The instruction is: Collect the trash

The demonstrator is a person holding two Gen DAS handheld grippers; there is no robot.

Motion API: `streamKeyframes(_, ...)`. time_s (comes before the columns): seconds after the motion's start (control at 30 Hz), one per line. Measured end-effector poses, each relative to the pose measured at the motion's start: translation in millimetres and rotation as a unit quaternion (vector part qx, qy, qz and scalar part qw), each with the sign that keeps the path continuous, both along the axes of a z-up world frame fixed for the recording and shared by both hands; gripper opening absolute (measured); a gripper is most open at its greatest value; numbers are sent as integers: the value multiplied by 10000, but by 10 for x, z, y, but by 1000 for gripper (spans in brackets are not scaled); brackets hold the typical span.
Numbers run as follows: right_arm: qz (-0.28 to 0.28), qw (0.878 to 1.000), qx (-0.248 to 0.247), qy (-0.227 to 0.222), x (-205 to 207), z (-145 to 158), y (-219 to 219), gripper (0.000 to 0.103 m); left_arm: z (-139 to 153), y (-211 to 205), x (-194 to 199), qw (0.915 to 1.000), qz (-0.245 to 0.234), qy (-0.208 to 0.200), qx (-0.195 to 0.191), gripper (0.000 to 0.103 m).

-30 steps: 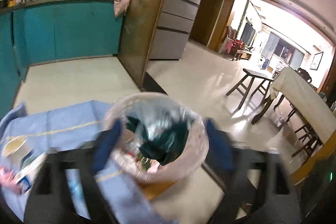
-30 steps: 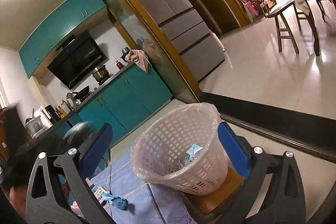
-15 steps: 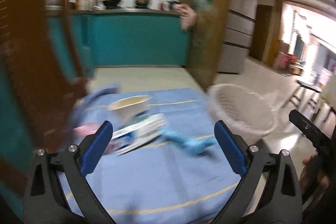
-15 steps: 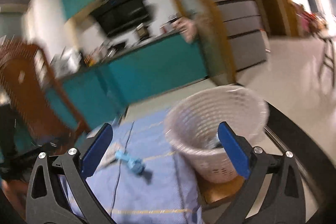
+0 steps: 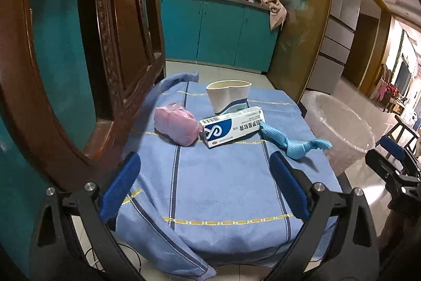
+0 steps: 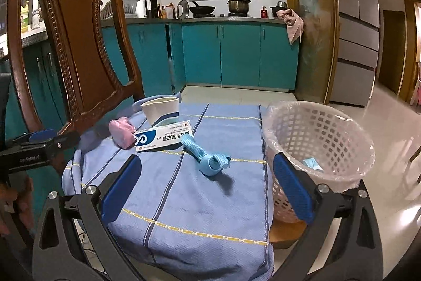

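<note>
On a blue cloth (image 5: 215, 188) (image 6: 184, 191) over a seat lie a pink wad (image 5: 175, 127) (image 6: 121, 132), a white and blue carton (image 5: 231, 129) (image 6: 163, 140), a dented paper cup (image 5: 228, 95) (image 6: 160, 108) and a knotted light-blue strip (image 5: 292, 142) (image 6: 208, 157). A lined white basket (image 5: 339, 133) (image 6: 315, 149) with trash inside stands at the right. My left gripper (image 5: 204, 186) stands open and bare near the cloth's front edge, short of the pieces. My right gripper (image 6: 205, 186) is open too, with nothing held, the strip just beyond it.
A carved wooden chair back (image 5: 115, 44) (image 6: 71, 44) rises at the left of the cloth. Teal kitchen cabinets (image 6: 236, 54) and a fridge (image 6: 355, 25) stand behind. Tiled floor (image 6: 389, 128) spreads to the right of the basket.
Both views swung left from the basket to the cloth with its pieces. The left gripper came off the basket's mouth and now faces the trash; the right view rolled level.
</note>
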State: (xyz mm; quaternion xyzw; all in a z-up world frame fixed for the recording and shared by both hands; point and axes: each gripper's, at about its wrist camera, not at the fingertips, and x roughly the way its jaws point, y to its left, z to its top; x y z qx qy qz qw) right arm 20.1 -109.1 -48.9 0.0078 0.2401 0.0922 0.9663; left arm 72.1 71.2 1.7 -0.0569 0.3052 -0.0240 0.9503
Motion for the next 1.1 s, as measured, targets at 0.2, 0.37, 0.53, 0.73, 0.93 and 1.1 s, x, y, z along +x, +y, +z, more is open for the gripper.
streamKeyframes(0.2, 8, 10000, 2, 25, 8, -26, -1, 98, 6, -28, -16, 10000, -10, 0, -25, 98)
streamKeyframes(0.37, -2, 10000, 30, 52, 13, -24, -14, 98, -7, -36, 17, 10000, -13, 23, -23, 98)
streamKeyframes(0.53, -11, 10000, 36, 45, 11, -20, -18, 98, -7, -48, 14, 10000, -35, 31, 15, 98)
streamKeyframes(0.73, -28, 10000, 38, 44, 17, -24, -17, 98, -17, -72, 9, 9999, -74, 58, 65, 98)
streamKeyframes(0.93, -26, 10000, 39, 56, 21, -29, -17, 98, -18, -85, 4, 9999, -100, 73, 80, 98)
streamKeyframes(1.1, 26, 9997, -92, 206, 137, -87, 33, 98, -35, -99, 12, 9998, -124, 120, 110, 98)
